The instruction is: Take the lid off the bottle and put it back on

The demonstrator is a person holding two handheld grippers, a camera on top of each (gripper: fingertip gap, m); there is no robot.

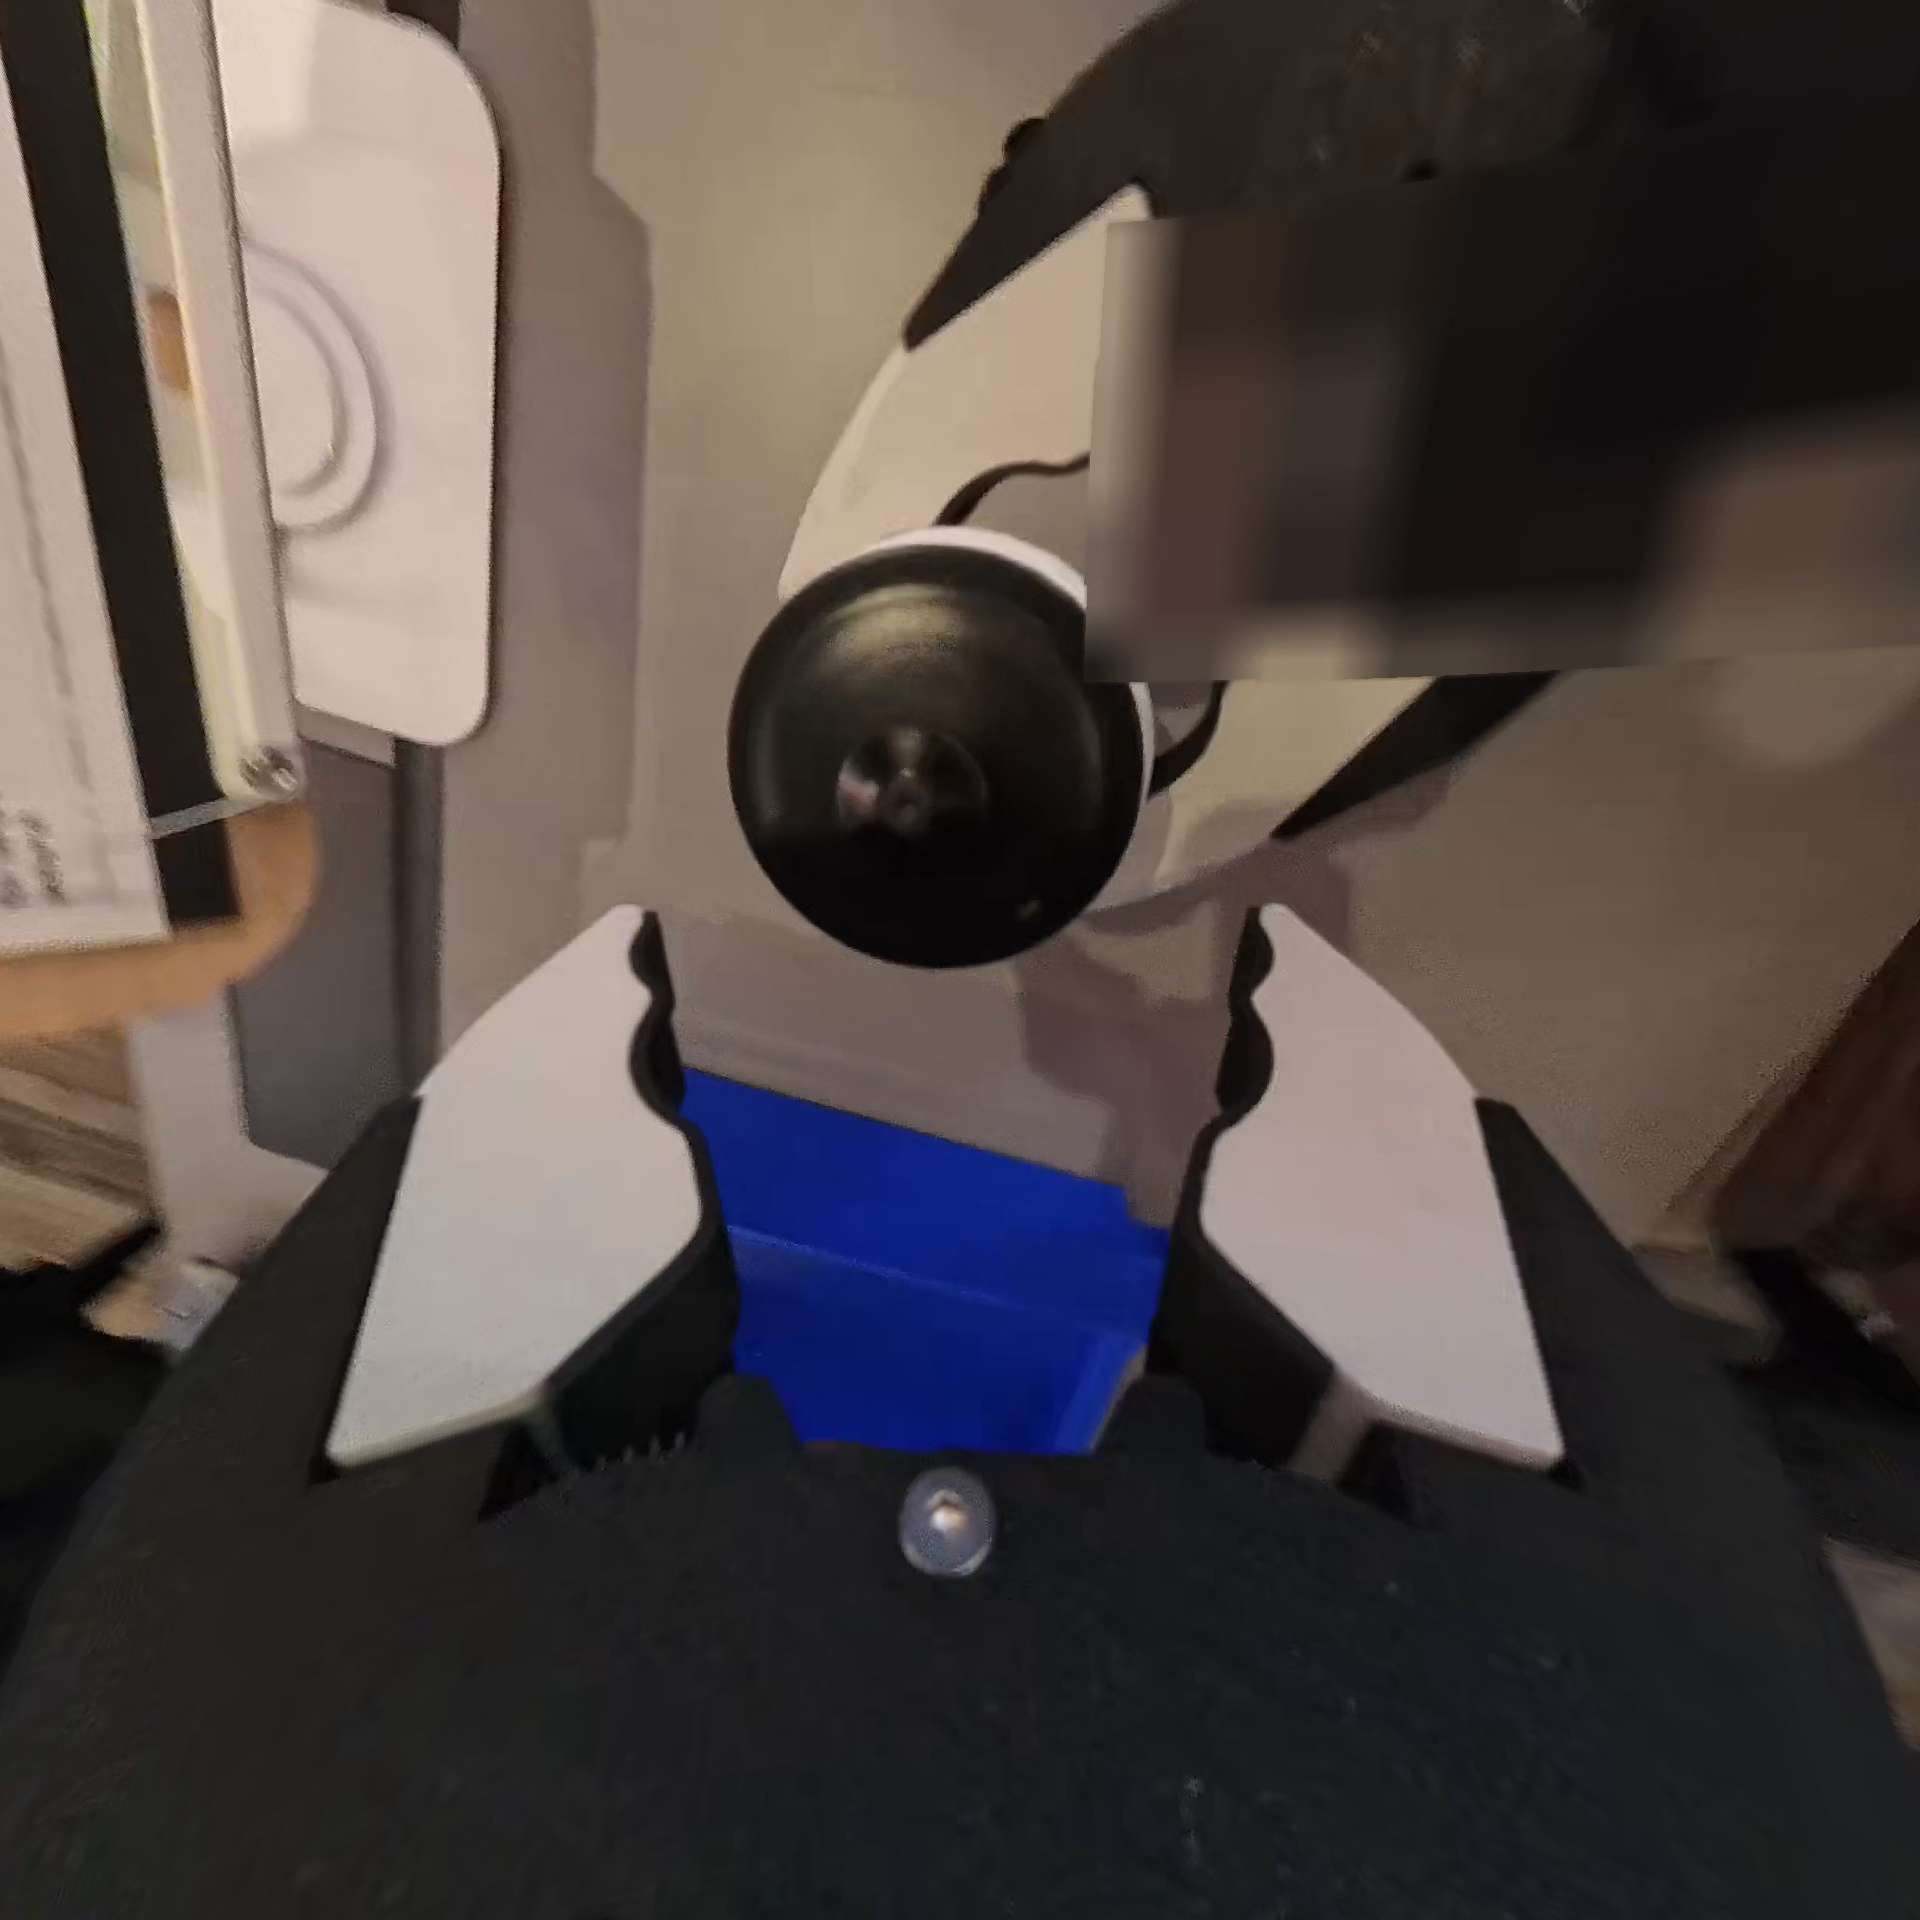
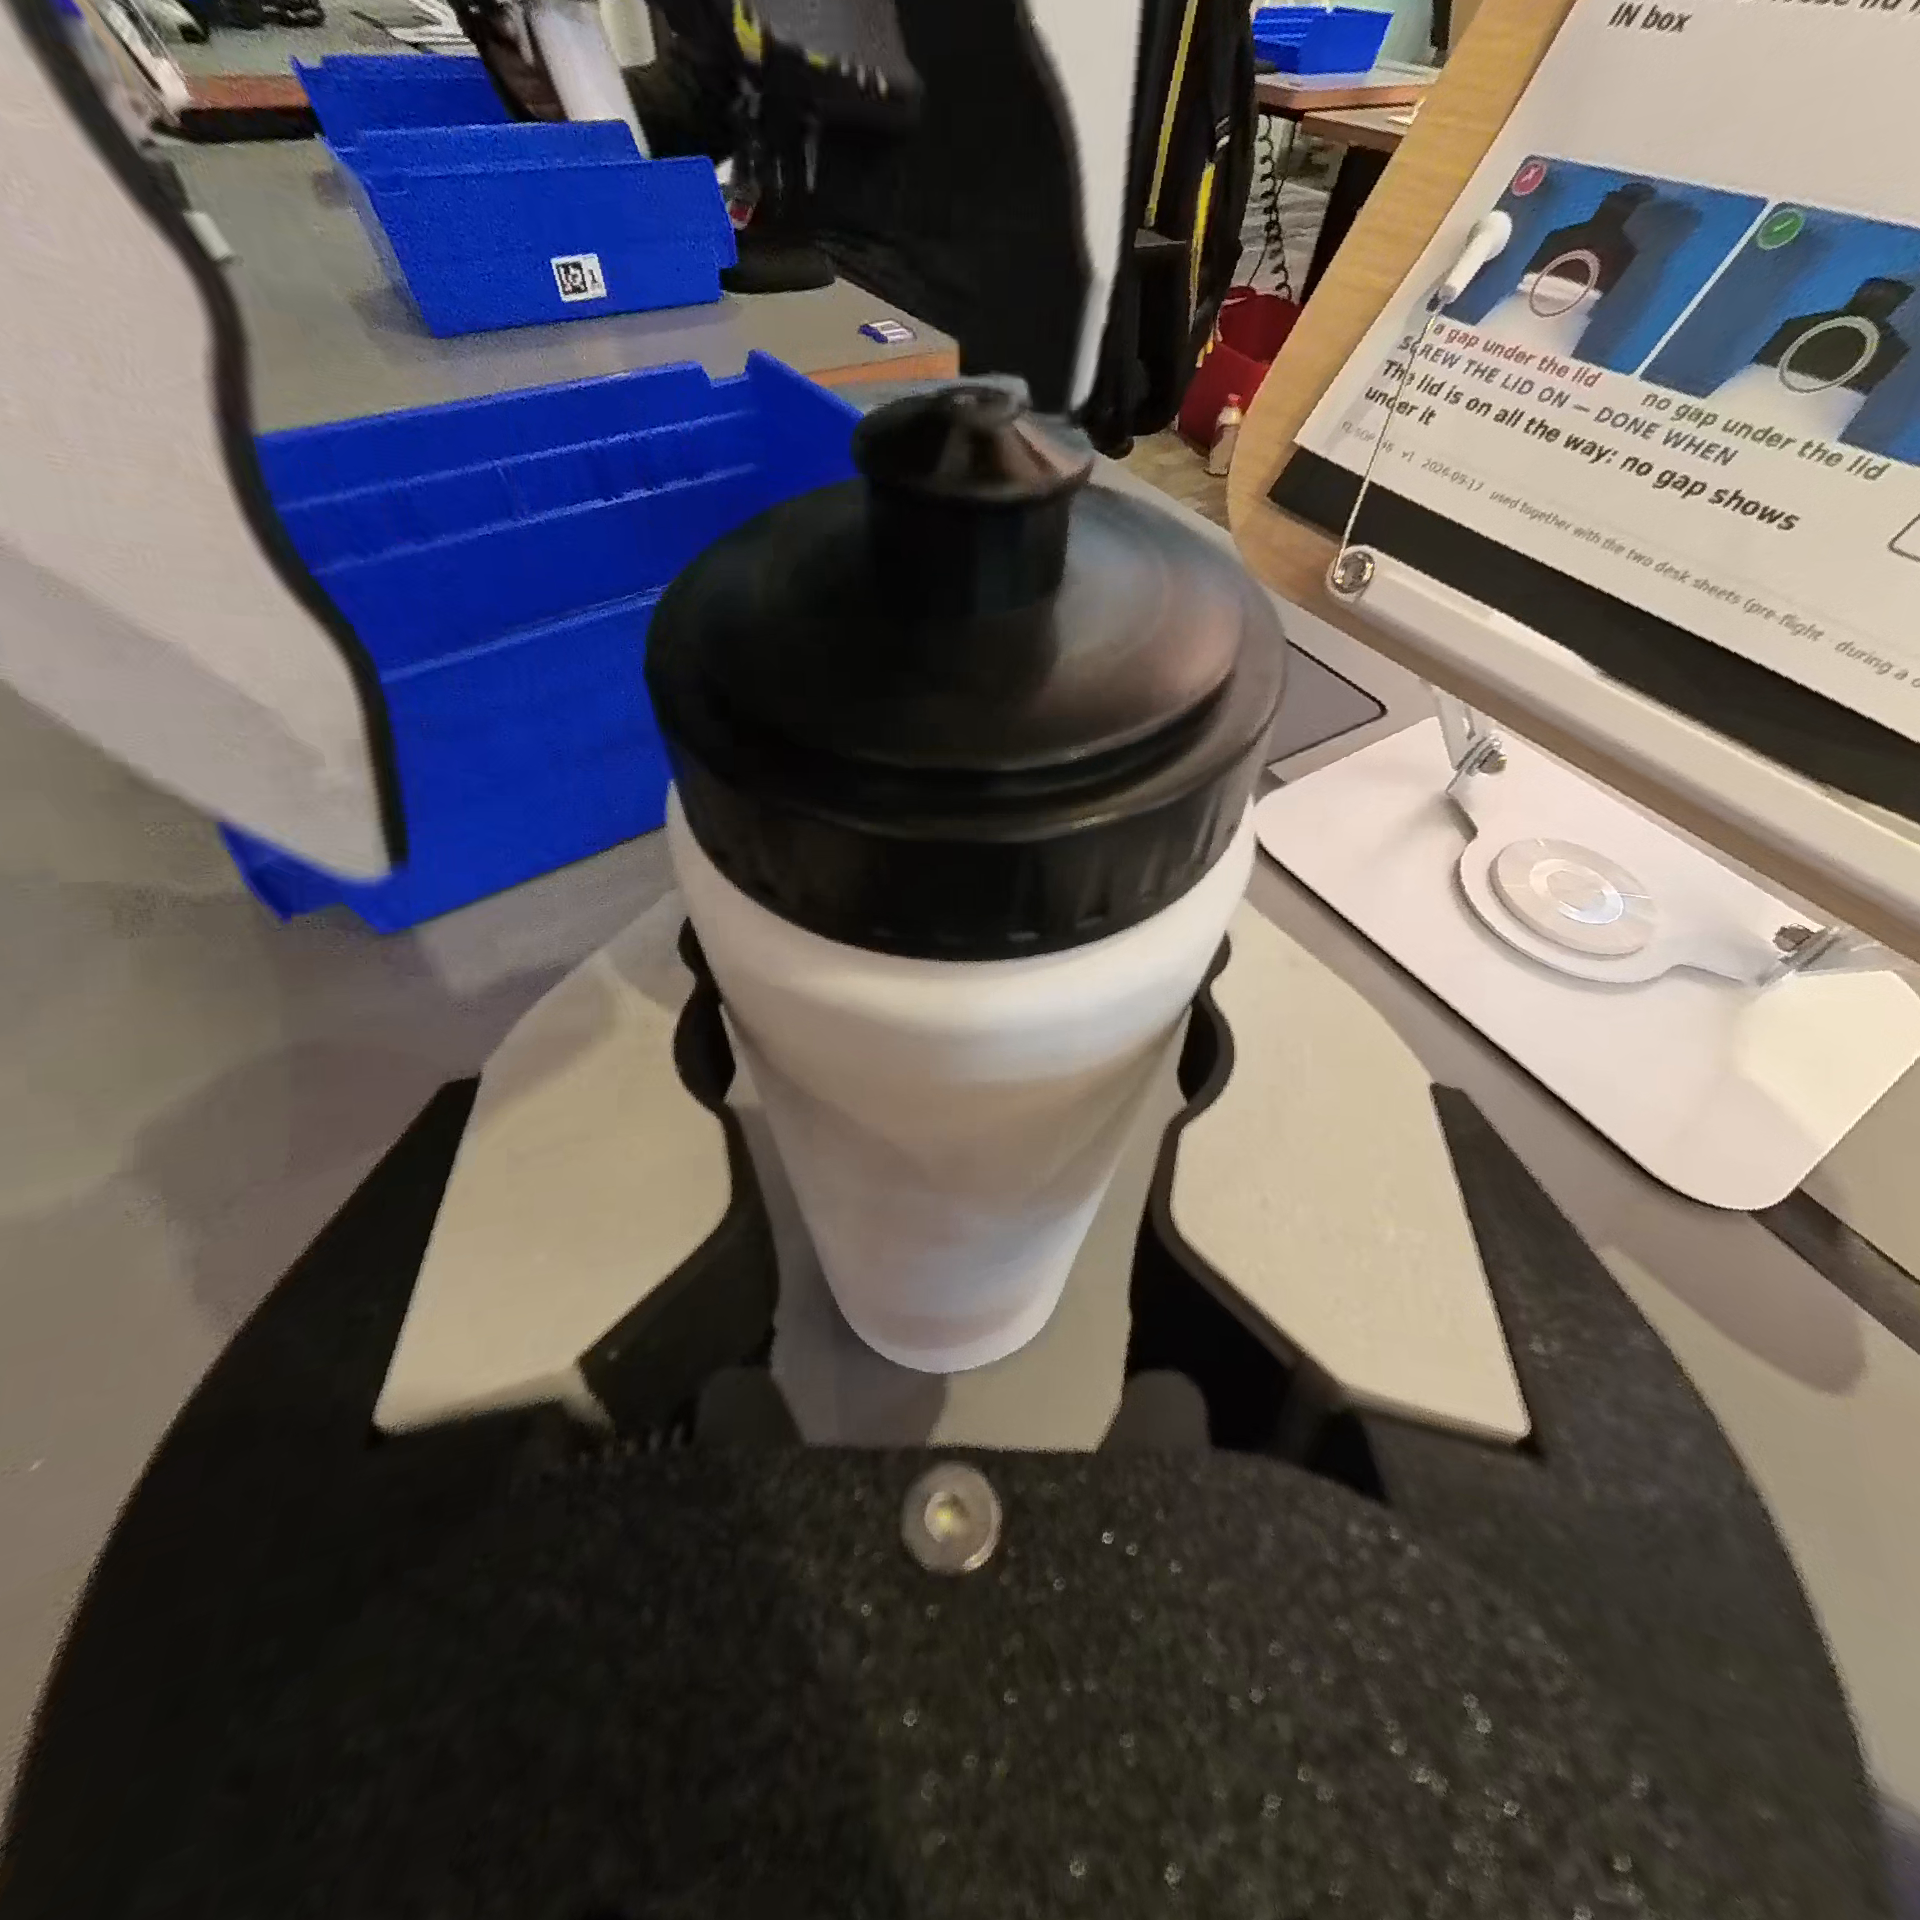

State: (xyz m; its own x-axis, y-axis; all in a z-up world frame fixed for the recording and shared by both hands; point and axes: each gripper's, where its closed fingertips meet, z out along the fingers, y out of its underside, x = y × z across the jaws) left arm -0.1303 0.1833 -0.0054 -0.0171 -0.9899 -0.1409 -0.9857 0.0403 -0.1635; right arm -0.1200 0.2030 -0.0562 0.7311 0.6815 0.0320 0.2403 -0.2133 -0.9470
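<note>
Grey table [image 2: 125, 1039], blue bins [image 2: 540, 623] | right tool [image 2: 956, 987] clamps white bottle [image 2: 956, 1143] | left tool [image 1: 951, 956] wide open, bare

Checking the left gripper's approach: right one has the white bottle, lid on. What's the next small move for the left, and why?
Probably advance the left gripper so the black lid sits between its fingers, then close. Its jaws stand wide open with nothing between them, and the lid lies ahead of and above the fingertips. The right gripper clamps the white bottle below the lid, which appears fully seated.
</note>
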